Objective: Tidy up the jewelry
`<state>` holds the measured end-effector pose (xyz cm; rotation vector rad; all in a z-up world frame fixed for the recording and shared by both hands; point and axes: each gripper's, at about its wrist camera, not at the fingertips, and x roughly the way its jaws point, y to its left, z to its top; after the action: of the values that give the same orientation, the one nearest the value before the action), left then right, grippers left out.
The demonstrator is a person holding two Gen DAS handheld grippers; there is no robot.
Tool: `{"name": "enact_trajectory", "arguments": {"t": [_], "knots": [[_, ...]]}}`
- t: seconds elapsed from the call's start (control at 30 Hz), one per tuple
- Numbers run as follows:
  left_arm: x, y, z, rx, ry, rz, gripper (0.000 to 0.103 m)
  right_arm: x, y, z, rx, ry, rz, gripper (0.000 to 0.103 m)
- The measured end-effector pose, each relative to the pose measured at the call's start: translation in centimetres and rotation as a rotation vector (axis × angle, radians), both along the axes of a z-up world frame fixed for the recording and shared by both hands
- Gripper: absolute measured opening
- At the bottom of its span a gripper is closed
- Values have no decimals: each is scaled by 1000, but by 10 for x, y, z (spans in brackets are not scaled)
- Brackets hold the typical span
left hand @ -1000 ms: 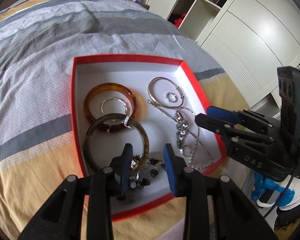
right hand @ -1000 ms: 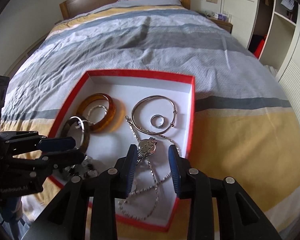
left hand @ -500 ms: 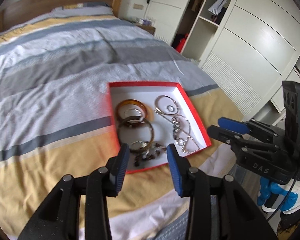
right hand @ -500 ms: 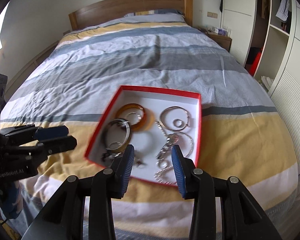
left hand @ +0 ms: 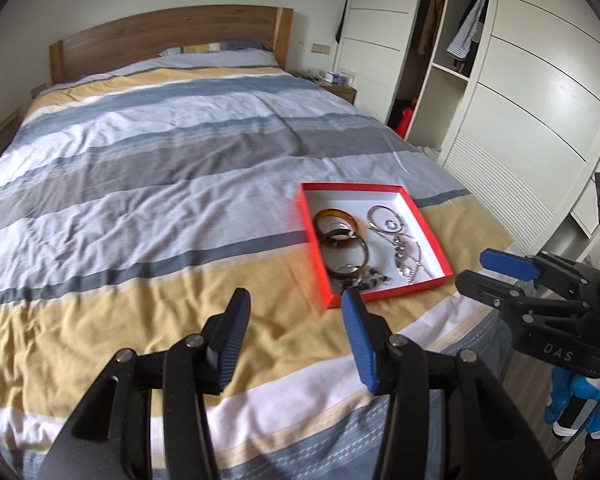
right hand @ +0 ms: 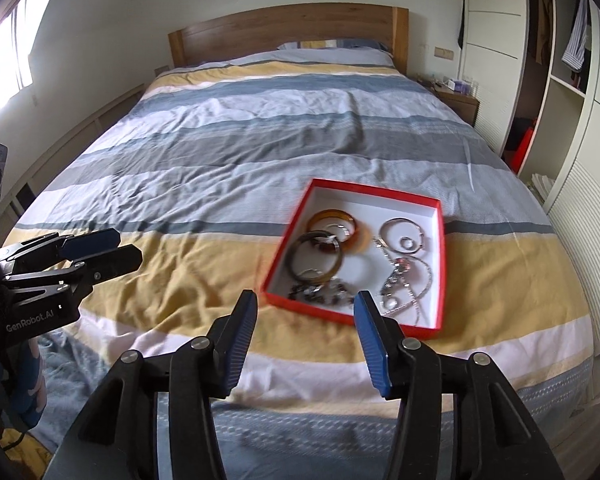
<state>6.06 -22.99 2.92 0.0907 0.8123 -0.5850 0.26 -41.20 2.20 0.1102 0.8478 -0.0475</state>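
The red tray (right hand: 442,264) of jewelry is seen lying on the striped bedspread (right hand: 260,152) near the foot of the bed, toward its right side. A second ago it filled both wrist views, with the tongs poised just over its contents; now it is shown small and well ahead, both pairs having been drawn back and raised. Inside it, an amber bangle (right hand: 332,218) and a dark bangle (right hand: 316,260) overlap at the left, a silver bangle (right hand: 404,232) with a small ring lies at the right, and tangled chains (right hand: 400,292) and beads fill the near end.

The left tongs (left hand: 296,332) and right tongs (right hand: 304,332) have just been opening; both are released, with nothing between the blue pads.

Wide open bedspread is left to the tray's left and beyond it up to the wooden headboard (right hand: 288,28). The tray's right edge sits near the bed's side, where white wardrobe doors (left hand: 540,92) stand close. A bedside stand (right hand: 456,100) is seen by the headboard.
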Motion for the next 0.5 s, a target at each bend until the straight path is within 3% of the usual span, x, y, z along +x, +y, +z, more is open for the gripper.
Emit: {"name": "enact_trajectory", "arguments": {"t": [0.13,0.5], "knots": [[-10,24,4,0,-17,32,47,-10,20,5,-3,-10,11,53],[-37,89,4,61,-57,148,62,-29,68,14,-4,-37,36,63]]}}
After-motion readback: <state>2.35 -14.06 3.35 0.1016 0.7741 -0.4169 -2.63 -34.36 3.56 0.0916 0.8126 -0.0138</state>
